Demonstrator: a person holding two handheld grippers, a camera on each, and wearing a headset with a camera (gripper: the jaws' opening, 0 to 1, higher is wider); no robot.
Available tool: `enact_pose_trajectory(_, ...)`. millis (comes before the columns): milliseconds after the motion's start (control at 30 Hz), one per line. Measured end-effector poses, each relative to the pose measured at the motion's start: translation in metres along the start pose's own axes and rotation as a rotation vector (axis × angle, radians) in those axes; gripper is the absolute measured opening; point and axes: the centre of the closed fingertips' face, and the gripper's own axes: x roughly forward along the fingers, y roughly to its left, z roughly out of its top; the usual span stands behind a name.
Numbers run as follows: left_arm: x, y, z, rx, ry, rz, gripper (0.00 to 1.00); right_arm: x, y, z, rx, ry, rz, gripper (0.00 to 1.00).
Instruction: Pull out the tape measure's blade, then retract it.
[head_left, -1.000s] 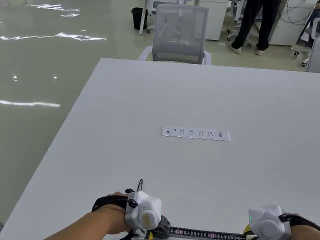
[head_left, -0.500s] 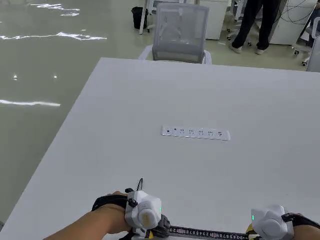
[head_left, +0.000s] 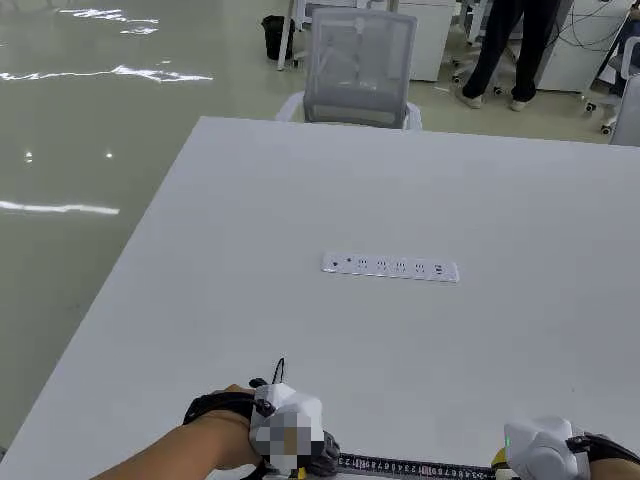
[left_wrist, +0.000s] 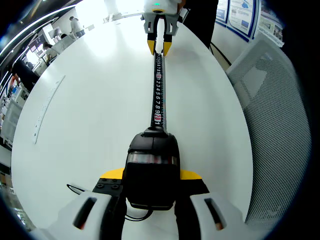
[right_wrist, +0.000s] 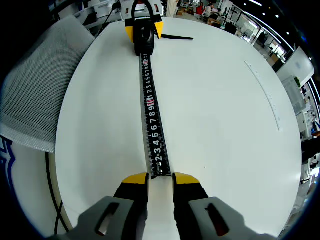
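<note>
Left gripper (left_wrist: 152, 176) and right gripper (right_wrist: 160, 178) both work low over the wide white workbench top (head_left: 400, 190). The left is clamped around the black plastic tape measure case (left_wrist: 151, 160) held between its jaws, and the right is pinched narrow on the free end of the black numbered steel blade (right_wrist: 151, 115), which runs straight from one gripper to the other. Versus one second back, the right gripper sits a shade further out from the left, which has held its place, so slightly more blade is paid out; judgement: pull-out nearly complete, retraction not yet begun.
</note>
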Motion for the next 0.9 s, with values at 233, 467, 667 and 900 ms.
enact_pose_trajectory(233,0.001,0.000,0.000,-0.001,0.000,-0.001,0.33,-0.005,-0.009,0.006,0.051,-0.050,-0.045,0.46)
enact_pose_trajectory(467,0.001,0.000,-0.001,-0.003,-0.002,-0.002,0.33,-0.010,-0.013,0.006,0.103,-0.066,-0.071,0.51)
enact_pose_trajectory(667,0.001,0.001,-0.001,-0.006,-0.003,-0.002,0.33,-0.011,-0.013,0.002,0.163,-0.069,-0.078,0.57)
enact_pose_trajectory(900,0.001,0.001,-0.001,-0.004,-0.004,-0.005,0.33,-0.017,-0.020,0.008,0.308,-0.154,-0.123,0.80)
